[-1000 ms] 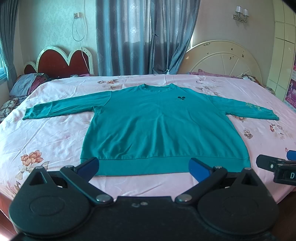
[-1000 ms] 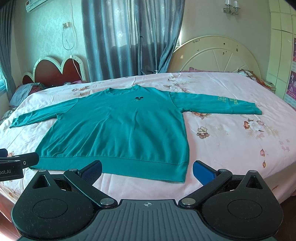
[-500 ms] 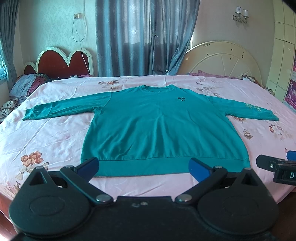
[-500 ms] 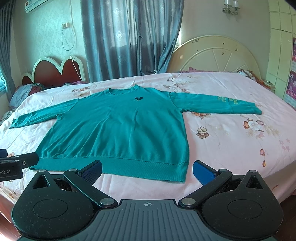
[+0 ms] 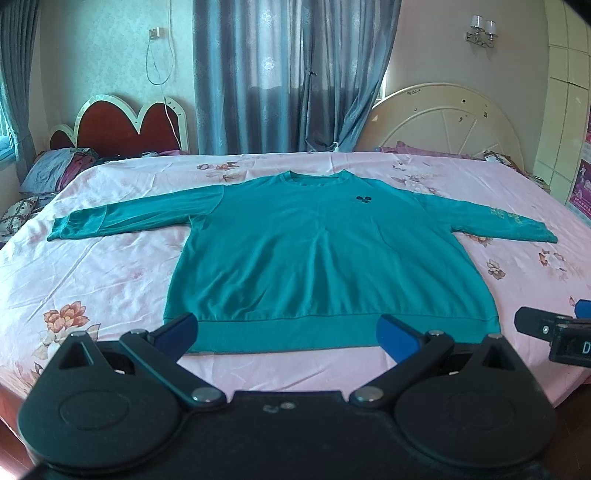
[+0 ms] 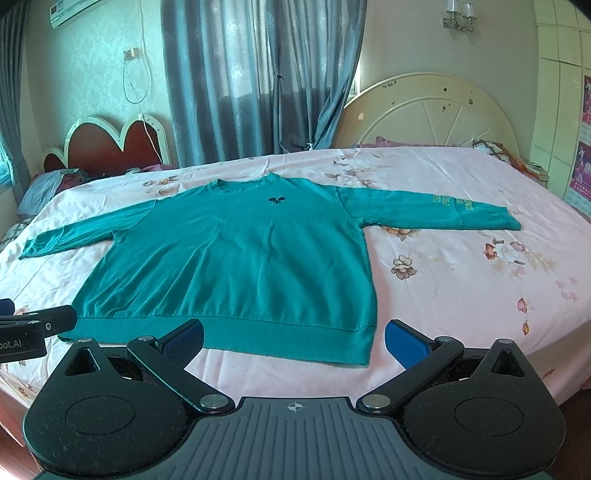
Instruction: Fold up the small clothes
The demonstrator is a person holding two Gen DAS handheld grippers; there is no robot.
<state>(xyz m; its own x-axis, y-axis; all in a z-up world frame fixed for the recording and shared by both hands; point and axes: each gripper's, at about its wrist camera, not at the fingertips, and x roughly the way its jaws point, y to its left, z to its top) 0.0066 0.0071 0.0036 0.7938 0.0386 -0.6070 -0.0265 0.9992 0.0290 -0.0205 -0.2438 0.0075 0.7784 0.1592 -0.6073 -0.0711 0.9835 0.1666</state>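
Home bedroom: bed (image 5: 110, 273) under pink floral sheet, heart-shaped headboard (image 5: 122, 125), grey curtains (image 5: 288, 74), wall lamp (image 5: 480, 31).

1. Bed sheet (image 5: 92, 273): pink w/ floral print, covers whole bed.
2. Curtains (image 5: 291, 74): grey-blue, drawn, behind bed.
3. Red headboard (image 5: 122, 127): heart-shaped, far left.
4. Cream headboard (image 6: 424, 110): round, far right.
5. Wall lamp (image 5: 480, 31): upper right.
6. AC unit (image 6: 74, 11): upper left.

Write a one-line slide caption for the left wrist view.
Open left hand-held gripper poised before the hem of a teal sweatshirt spread flat, sleeves out, on a pink floral bedsheet.
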